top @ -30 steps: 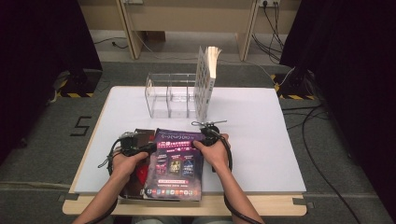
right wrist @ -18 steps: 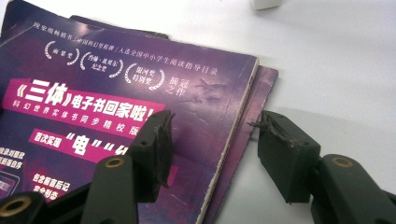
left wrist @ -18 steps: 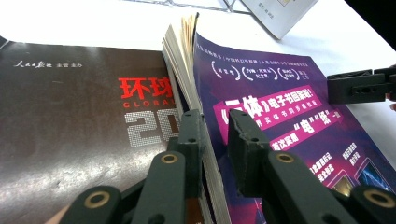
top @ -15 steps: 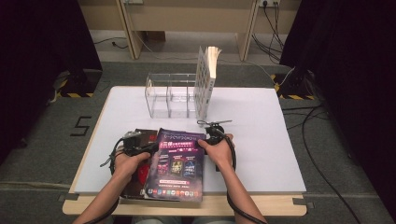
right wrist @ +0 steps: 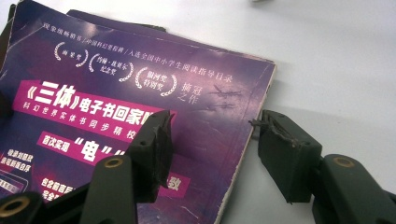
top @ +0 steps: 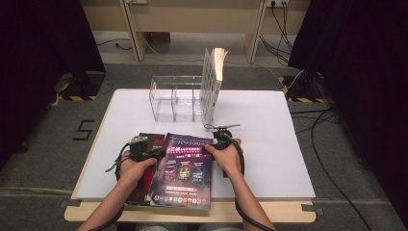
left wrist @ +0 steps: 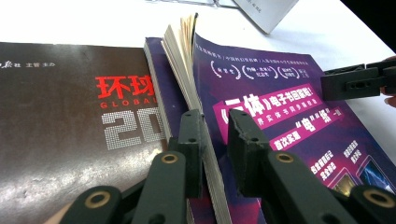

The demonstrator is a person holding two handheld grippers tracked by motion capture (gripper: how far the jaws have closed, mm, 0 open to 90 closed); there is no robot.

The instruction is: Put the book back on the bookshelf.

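Observation:
A purple paperback [top: 185,168] lies near the table's front edge, partly over a dark book [top: 151,140] with red and white lettering [left wrist: 60,116]. My left gripper [top: 156,152] comes in from the left. In the left gripper view its jaws [left wrist: 217,130] are shut on the purple paperback's [left wrist: 280,107] fanned page edge. My right gripper [top: 215,144] is at the book's far right corner. In its own view the right gripper [right wrist: 212,135] stands open, with one jaw over the purple cover [right wrist: 93,93] and the other beside the book's edge above the table.
A clear acrylic organizer [top: 175,98] stands at the back of the white table [top: 269,134], with a white book [top: 211,82] upright at its right end. Cables trail from both grippers, and others lie on the floor to the right.
The purple paperback's far edge has shifted slightly to the right. Both hands stay almost where they were.

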